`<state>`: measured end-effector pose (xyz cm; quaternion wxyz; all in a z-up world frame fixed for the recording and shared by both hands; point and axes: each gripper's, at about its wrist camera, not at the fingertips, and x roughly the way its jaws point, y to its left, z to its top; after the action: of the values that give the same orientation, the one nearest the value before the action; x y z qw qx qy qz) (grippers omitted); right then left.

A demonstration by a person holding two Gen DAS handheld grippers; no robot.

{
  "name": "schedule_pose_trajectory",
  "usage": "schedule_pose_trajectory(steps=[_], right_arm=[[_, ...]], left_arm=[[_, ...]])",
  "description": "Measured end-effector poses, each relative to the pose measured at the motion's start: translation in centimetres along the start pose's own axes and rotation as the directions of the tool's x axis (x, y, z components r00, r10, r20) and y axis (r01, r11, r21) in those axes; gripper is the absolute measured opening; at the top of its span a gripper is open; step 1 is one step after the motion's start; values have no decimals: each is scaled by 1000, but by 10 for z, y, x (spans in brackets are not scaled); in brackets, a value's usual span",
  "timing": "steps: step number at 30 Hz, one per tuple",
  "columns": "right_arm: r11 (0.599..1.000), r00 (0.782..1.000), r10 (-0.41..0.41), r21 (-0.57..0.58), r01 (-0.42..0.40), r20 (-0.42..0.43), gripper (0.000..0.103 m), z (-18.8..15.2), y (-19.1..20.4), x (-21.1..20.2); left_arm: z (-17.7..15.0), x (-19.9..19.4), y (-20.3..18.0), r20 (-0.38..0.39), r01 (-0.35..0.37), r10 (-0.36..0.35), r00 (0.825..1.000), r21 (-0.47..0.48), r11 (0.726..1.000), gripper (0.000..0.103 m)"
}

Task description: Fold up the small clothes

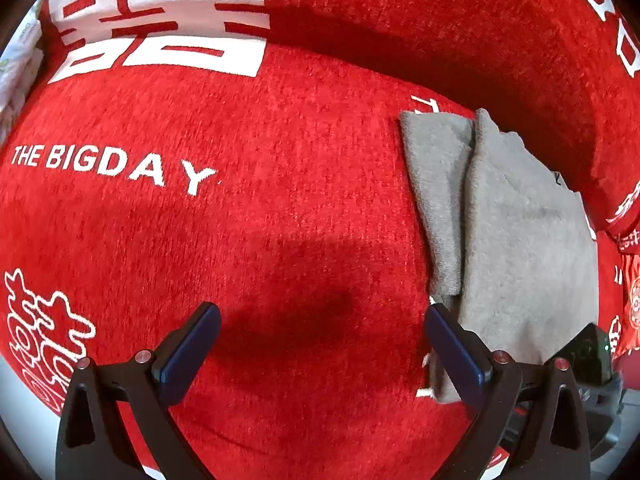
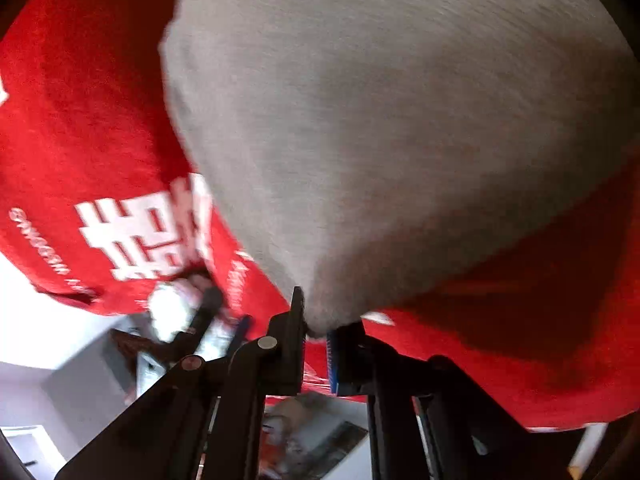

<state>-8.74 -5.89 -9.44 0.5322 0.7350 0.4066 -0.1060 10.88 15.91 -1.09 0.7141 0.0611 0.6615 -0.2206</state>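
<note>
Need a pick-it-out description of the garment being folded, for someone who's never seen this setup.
Start from the red plush cover printed with white characters and "THE BIG DAY". To the right of that lettering lies the grey fleece garment, partly folded, one layer lapped over another. It is the only grey, unprinted item on the red, and the right gripper pinches one of its corners while the left gripper is open beside it.

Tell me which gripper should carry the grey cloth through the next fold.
Right. The right gripper is already shut on a corner of the grey cloth, lifting it. The left gripper is open over the red cover, beside the cloth.
</note>
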Motion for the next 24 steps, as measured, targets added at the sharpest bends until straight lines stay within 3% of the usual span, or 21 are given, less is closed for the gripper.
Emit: schedule_pose_trajectory(steps=[4, 7, 8, 9, 11, 17, 24], right_arm=[[999, 1000, -23, -40, 23, -11, 9, 1, 2, 2], [989, 996, -76, -130, 70, -45, 19, -2, 14, -4], [988, 996, -70, -145, 61, -58, 32, -3, 16, -8], [986, 996, -64, -156, 54, -57, 57, -4, 15, -14], [981, 999, -49, -188, 46, -10, 73, -4, 14, -35], [992, 996, 43, -119, -33, 82, 73, 15, -18, -83], [990, 982, 125, -89, -113, 143, 73, 26, -33, -94]], left_arm=[[-1, 9, -3, -27, -7, 7, 1000, -4, 1000, 102], [-1, 11, -8, -28, -7, 7, 1000, 7, 1000, 102], [-1, 12, -11, -30, -8, 8, 1000, 15, 1000, 102], [0, 12, -13, -30, -8, 8, 1000, 19, 1000, 102], [1, 12, -17, -30, -5, 6, 1000, 28, 1000, 102], [6, 15, -28, -35, -2, 3, 999, 41, 999, 102], [8, 20, -48, -44, -6, 9, 999, 76, 997, 102]])
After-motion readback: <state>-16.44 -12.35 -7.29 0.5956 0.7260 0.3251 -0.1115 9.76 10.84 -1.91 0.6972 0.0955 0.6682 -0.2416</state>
